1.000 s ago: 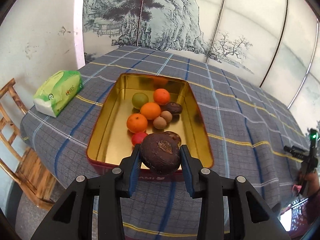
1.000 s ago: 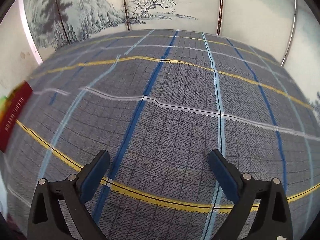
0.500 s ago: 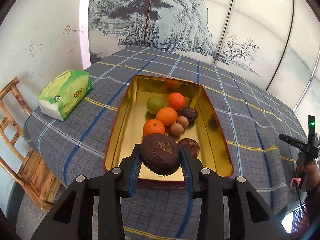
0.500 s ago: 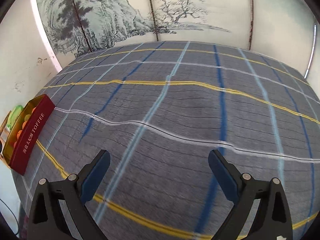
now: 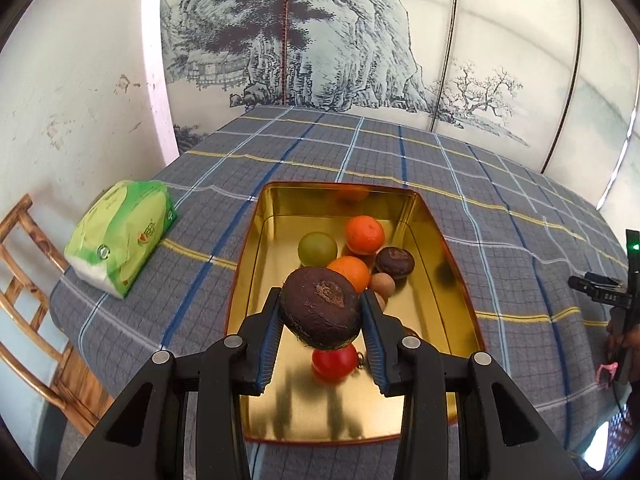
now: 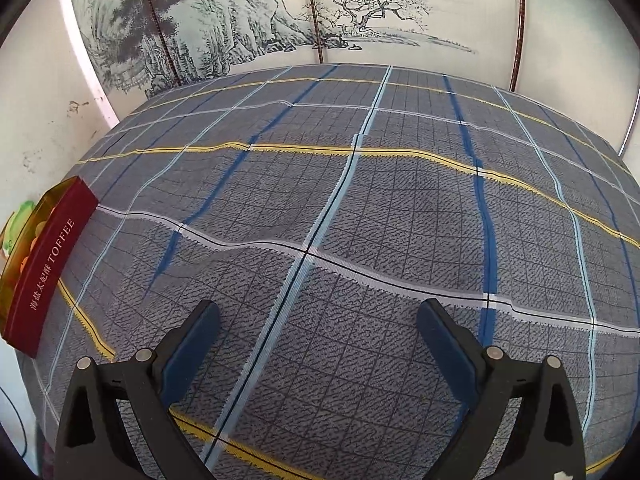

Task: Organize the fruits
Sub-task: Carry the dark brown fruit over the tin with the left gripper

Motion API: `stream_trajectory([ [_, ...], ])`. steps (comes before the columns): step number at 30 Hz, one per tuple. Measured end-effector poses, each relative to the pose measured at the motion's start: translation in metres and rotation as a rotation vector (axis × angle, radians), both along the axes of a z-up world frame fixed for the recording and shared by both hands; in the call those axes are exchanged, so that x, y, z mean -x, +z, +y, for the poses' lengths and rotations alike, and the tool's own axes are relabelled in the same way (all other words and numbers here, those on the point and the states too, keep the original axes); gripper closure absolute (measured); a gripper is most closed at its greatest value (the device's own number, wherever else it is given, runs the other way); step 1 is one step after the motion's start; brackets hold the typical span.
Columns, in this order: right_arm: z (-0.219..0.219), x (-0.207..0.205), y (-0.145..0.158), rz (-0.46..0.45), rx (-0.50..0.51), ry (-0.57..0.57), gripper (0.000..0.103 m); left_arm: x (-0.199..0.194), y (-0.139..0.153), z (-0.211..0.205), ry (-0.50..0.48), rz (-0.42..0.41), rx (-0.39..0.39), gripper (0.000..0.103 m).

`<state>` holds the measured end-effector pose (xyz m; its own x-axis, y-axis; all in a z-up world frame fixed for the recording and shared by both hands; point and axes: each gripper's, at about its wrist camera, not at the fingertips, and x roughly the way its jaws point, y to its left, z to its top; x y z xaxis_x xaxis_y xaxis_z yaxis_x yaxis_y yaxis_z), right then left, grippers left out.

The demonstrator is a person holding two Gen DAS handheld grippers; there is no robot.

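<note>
In the left wrist view the left hand-held gripper is clamped on a dark purple-brown fruit, which hangs over the near half of the gold tin, directly above a red fruit on the tin's floor. Farther into the tin lie a green fruit, two oranges, a small tan fruit and a second dark fruit. To set this one down well, I would carry it to the bare gold floor on the tin's left side, lower it close to the metal, then part the jaws so it does not roll into the others. In the right wrist view the right hand-held gripper stands wide apart and empty over the plaid counter, well to the right of the tin.
</note>
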<state>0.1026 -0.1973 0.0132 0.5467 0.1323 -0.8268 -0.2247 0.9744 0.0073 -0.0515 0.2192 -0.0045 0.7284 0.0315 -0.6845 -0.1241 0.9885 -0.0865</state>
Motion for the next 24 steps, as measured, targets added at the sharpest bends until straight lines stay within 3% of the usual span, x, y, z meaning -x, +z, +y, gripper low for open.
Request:
stream_trajectory([
  [24, 0.013, -0.002, -0.006, 0.011, 0.09, 0.011, 0.0, -0.047, -0.025, 0.008, 0.001, 0.079, -0.047, 0.064],
])
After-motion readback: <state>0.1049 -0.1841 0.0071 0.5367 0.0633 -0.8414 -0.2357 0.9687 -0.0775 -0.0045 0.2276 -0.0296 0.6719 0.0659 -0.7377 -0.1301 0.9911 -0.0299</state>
